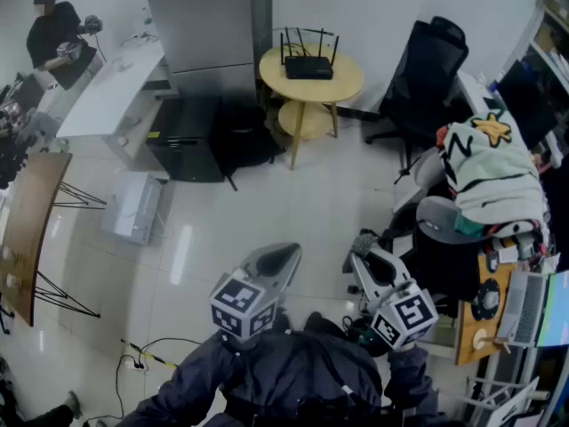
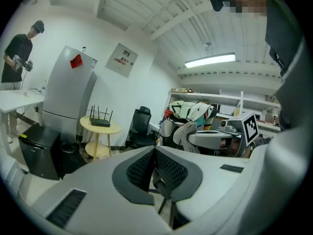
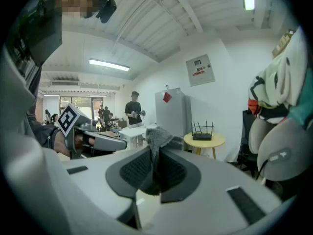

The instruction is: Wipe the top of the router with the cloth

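Note:
The black router (image 1: 308, 66) with several upright antennas sits on a round yellow table (image 1: 348, 87) across the room, far from both grippers. It also shows small in the left gripper view, router (image 2: 100, 123), and in the right gripper view, router (image 3: 202, 136). My right gripper (image 1: 360, 247) is shut on a grey cloth (image 1: 364, 237); the cloth (image 3: 157, 137) sticks up from between the jaws. Held close to the person's body, my left gripper (image 1: 281, 256) is shut with nothing in it, its pads (image 2: 166, 168) meeting at the tip.
A tall grey fridge (image 1: 200, 20) and a low black cabinet (image 1: 187, 136) stand left of the round table, a black office chair (image 1: 427, 69) to its right. A chair piled with clothes (image 1: 489, 167) is close on the right. A person (image 1: 53, 34) stands by a white desk (image 1: 107, 87).

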The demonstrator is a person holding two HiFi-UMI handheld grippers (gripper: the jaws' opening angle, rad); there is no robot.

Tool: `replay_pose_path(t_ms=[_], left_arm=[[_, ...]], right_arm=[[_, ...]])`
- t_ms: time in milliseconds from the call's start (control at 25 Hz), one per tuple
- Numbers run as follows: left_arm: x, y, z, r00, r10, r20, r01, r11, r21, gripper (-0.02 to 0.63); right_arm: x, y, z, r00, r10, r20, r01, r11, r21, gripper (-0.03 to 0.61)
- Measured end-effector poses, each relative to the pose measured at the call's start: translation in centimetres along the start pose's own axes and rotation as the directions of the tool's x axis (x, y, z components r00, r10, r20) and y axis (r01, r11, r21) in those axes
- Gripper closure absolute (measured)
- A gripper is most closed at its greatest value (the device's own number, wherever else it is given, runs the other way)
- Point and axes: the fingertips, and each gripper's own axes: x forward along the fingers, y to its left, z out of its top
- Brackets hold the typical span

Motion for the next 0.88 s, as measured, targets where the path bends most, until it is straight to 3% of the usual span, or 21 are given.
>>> replay_pose_path(t_ms=[400, 600, 880], left_arm=[[6.3, 4.4, 2.8, 1.000, 0.017, -0.001, -0.017, 1.000, 0.003, 0.612], [12.5, 8.3, 5.1, 0.999, 0.034, 0.005, -0.034, 0.999, 0.003, 0.612], [22.9, 12.9, 11.3, 0.999, 0.049, 0.019, -0.049, 0.999, 0.006, 0.612]], right_arm=[[6.0, -6.7, 2.5, 1.000, 0.004, 0.022, -0.004, 1.000, 0.002, 0.506], [11.5, -12.2, 3.4, 0.999, 0.007, 0.032, -0.007, 1.000, -0.001, 0.506], [18.1, -20.6, 6.9, 0.998, 0.020, 0.054, -0.020, 1.000, -0.006, 0.506]])
